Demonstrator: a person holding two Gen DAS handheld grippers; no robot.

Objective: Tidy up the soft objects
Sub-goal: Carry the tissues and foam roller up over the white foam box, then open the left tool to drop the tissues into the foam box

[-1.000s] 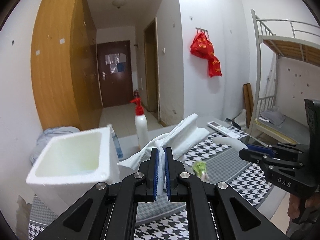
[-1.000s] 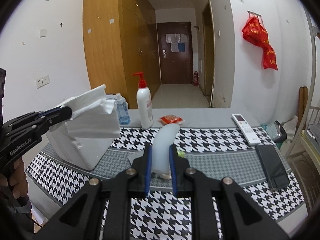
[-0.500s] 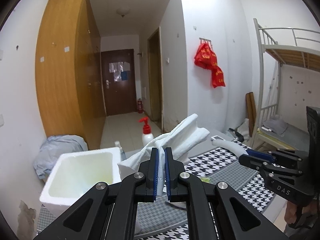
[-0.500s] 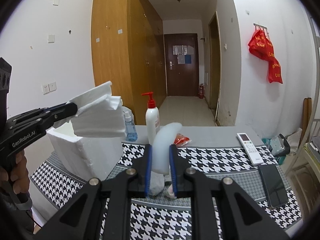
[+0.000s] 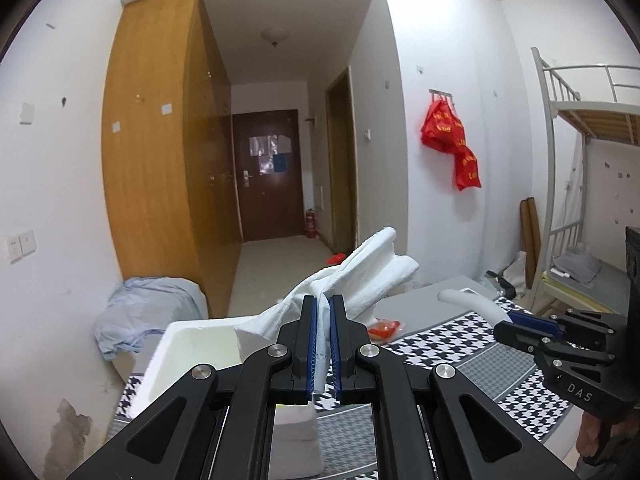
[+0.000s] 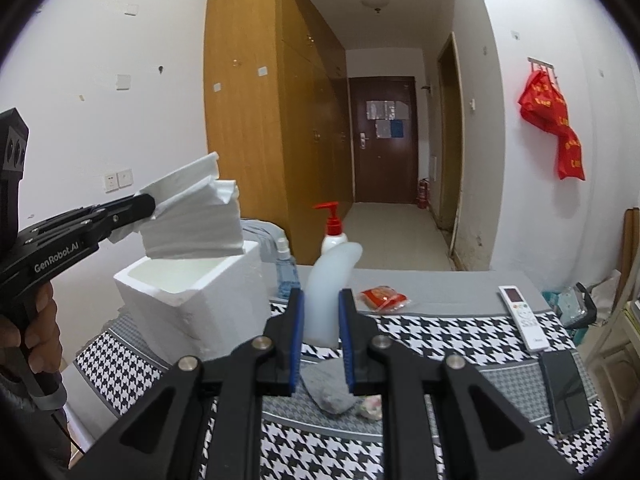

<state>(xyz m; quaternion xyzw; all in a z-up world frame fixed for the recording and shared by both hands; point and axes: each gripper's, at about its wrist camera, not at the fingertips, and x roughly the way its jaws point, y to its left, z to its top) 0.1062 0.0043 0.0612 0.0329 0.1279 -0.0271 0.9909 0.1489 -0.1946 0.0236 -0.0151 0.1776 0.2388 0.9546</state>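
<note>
A houndstooth-covered table (image 6: 460,332) was seen bearing a white foam box (image 6: 200,292) at its left. Above the box's open top, a folded white tissue stack (image 6: 192,216) was held clamped in the fully closed left gripper (image 5: 323,344). A curved translucent soft piece (image 6: 328,292) was pinched between the narrowly parted fingers of the right gripper (image 6: 322,344), raised above the table.

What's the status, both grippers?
Left hand-held gripper shut on white tissue stack, above foam box. Right hand-held gripper shut on pale curved piece. Nothing obstructing.
</note>
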